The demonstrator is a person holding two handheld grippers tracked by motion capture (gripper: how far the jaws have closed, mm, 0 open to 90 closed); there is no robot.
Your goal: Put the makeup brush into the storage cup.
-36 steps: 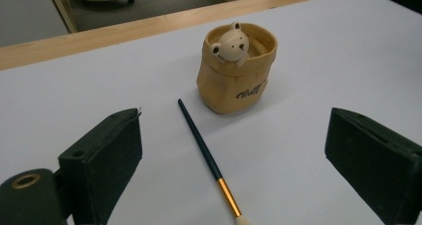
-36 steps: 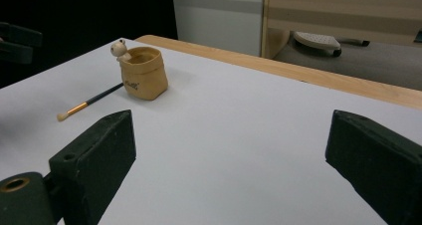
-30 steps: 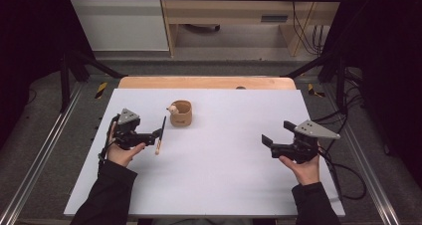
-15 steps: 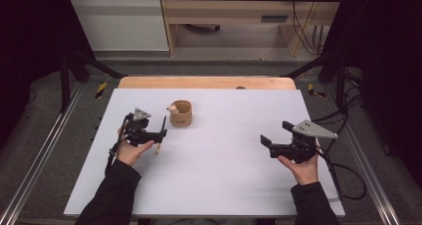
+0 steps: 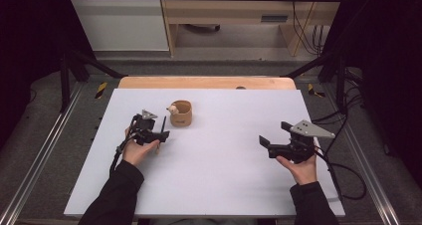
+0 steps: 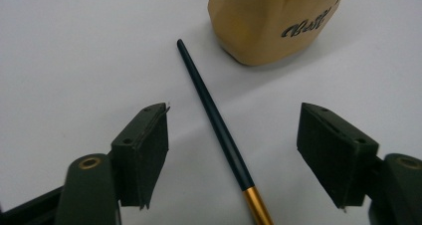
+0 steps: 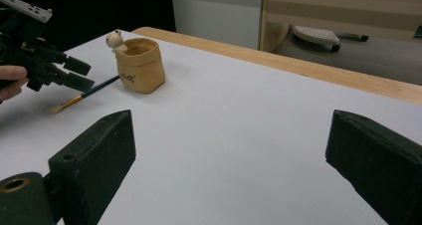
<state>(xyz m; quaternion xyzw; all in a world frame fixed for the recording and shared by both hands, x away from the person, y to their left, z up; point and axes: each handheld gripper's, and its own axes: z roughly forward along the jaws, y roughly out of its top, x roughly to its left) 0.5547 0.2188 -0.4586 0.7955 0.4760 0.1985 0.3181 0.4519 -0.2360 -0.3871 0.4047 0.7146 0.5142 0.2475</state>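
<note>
A thin brush with a dark handle (image 6: 209,103) and a gold ferrule lies on the white table, its handle tip near a tan pouch-shaped pot (image 6: 273,21). My left gripper (image 6: 233,110) is open, with one jaw on each side of the handle and neither touching it. From above, the left gripper (image 5: 160,134) sits over the brush (image 5: 163,121), just left of the pot (image 5: 180,114). My right gripper (image 5: 263,143) is open and holds nothing at the table's right. Looking along the right gripper (image 7: 231,118), I see the pot (image 7: 141,65), the brush (image 7: 84,96) and the left gripper (image 7: 45,65).
A small pale figurine (image 5: 172,108) perches on the pot's rim. The white table top (image 5: 224,180) has a wooden strip (image 5: 206,82) along its far edge. Metal rails run beside the table, and cables trail at the right (image 5: 343,170).
My left gripper has moved right, toward the pot, and now straddles the brush. The right gripper has barely shifted.
</note>
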